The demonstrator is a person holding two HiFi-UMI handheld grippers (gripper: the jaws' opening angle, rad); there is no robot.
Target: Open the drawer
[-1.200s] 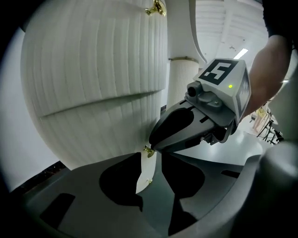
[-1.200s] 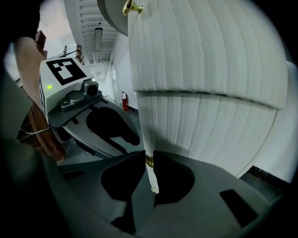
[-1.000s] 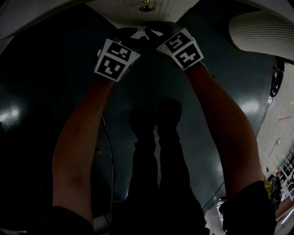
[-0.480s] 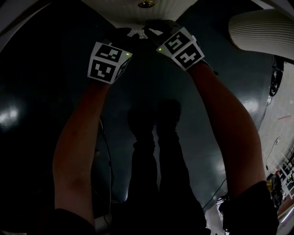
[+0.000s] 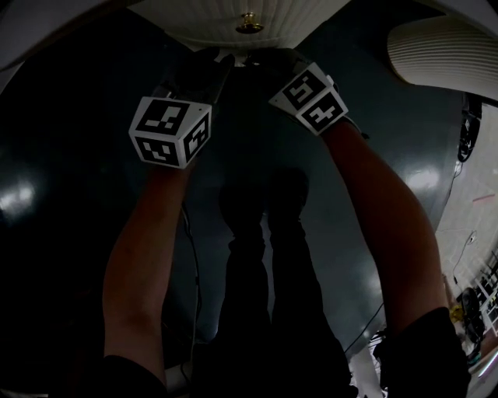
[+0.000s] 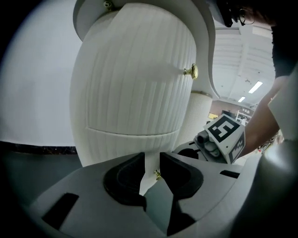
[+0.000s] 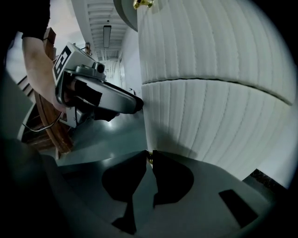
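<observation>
A white ribbed cabinet (image 5: 226, 19) stands ahead with two drawer fronts, split by a seam. The upper front has a brass knob (image 6: 191, 71). On the lower drawer (image 7: 209, 125), a small brass knob (image 7: 149, 158) sits between the tips of my right gripper (image 7: 149, 155), which is shut on it. In the head view that right gripper (image 5: 261, 56) reaches to the cabinet's foot. My left gripper (image 6: 152, 160) is held back from the drawer front, its jaws a narrow gap apart with nothing held; the lower knob (image 6: 157, 175) shows through the gap. In the head view the left gripper (image 5: 216, 64) is beside the right one.
Dark glossy floor (image 5: 70, 155) surrounds the cabinet. A second white ribbed piece of furniture (image 5: 443, 50) stands at the right. The person's legs (image 5: 264, 256) are below between the arms, and a thin cable (image 5: 191, 264) runs over the floor by the left arm.
The left gripper has drawn back from the cabinet, down and to the left in the head view. The right gripper has stayed at the lower knob.
</observation>
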